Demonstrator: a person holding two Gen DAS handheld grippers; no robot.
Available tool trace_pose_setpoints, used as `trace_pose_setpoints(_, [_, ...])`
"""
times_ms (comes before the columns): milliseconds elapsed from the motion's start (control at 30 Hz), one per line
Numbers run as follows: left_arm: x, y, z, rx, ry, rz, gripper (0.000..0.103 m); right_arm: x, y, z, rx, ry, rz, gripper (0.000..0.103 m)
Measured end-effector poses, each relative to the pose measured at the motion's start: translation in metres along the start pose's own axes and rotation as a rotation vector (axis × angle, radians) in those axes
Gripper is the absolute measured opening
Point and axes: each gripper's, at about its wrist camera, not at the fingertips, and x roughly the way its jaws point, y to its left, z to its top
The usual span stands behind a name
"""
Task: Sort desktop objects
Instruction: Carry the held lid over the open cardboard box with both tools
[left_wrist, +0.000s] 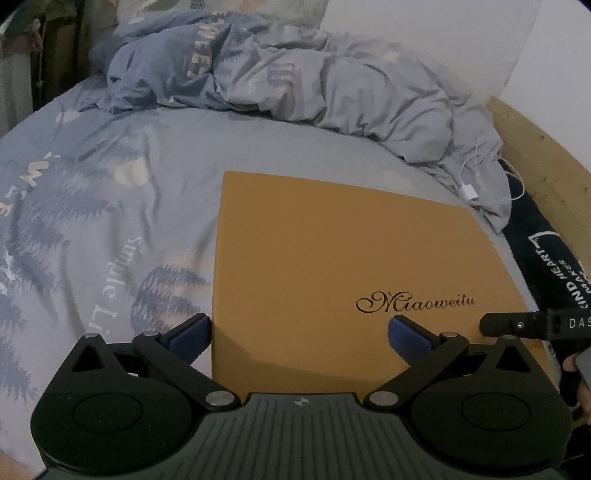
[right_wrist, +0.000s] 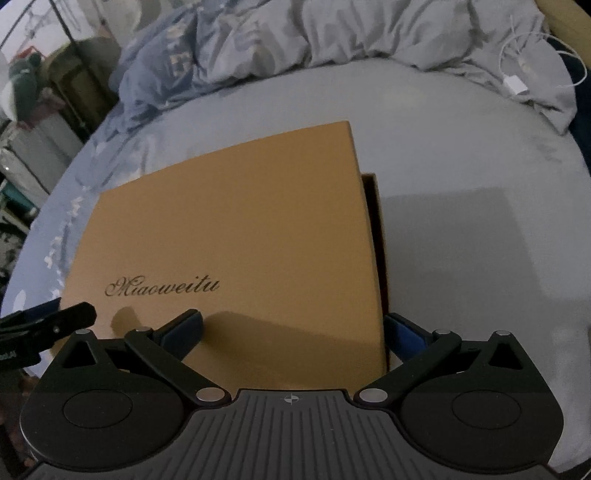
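Grey-blue printed bedding covered the bed (left_wrist: 110, 192), with a rumpled duvet (left_wrist: 314, 81) heaped along its far edge. A tan box (right_wrist: 236, 229) marked "Miaoweitu" lay flat near the bed's near edge, its lid shifted so a dark strip of the base showed along its right side; what it held was hidden. A white charger cable (right_wrist: 517, 81) rested by the duvet toward the far right corner. Left gripper (left_wrist: 299, 336) and right gripper (right_wrist: 293, 332) both hovered spread wide over the box's near edge, grasping nothing.
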Motion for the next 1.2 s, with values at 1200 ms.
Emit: trace_pose_setpoints(1200, [0.031,-0.014,-0.017,0.099,0.042,0.067,0.103,0.029,-0.009,-0.018,0.019,0.044,-0.06,0.103])
